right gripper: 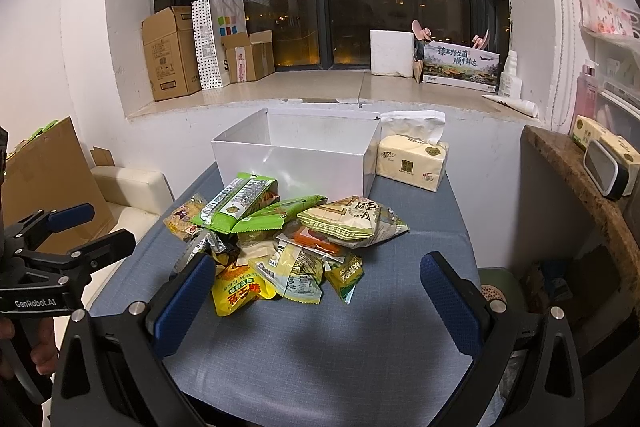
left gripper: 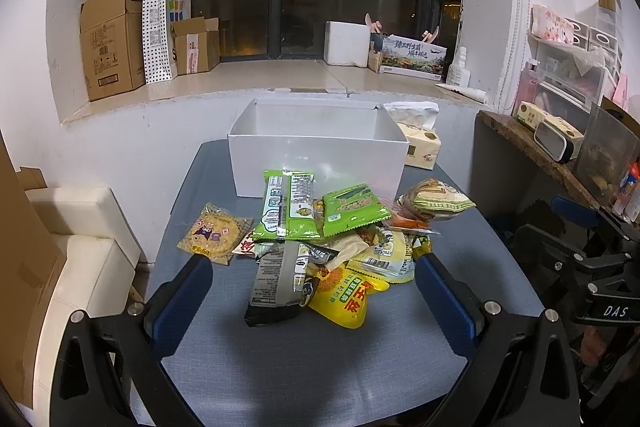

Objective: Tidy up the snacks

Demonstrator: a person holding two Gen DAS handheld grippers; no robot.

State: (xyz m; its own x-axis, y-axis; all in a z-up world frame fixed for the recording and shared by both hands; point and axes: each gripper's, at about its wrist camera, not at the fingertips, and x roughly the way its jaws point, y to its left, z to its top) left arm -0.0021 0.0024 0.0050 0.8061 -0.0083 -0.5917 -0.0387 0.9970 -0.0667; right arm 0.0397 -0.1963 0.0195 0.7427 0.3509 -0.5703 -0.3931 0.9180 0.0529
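A pile of snack packets [left gripper: 324, 243] lies on the blue-grey table [left gripper: 304, 355], in front of an open white box [left gripper: 316, 143]. The pile holds green packets [left gripper: 286, 207], a yellow pouch [left gripper: 344, 299], a grey-black packet [left gripper: 276, 279] and a cookie packet [left gripper: 214, 233] at the left. My left gripper [left gripper: 314, 267] is open and empty, its blue pads either side of the pile's near end. My right gripper [right gripper: 318, 267] is open and empty, just short of the pile [right gripper: 288, 239]. The white box [right gripper: 296, 155] stands behind it.
A tissue pack [right gripper: 412, 161] stands right of the box. A windowsill behind holds cardboard boxes [right gripper: 172, 51], a paper bag [right gripper: 218, 41] and a foam block [right gripper: 392, 53]. A wooden shelf [right gripper: 580, 179] lies at the right, a cream seat [left gripper: 80, 227] at the left.
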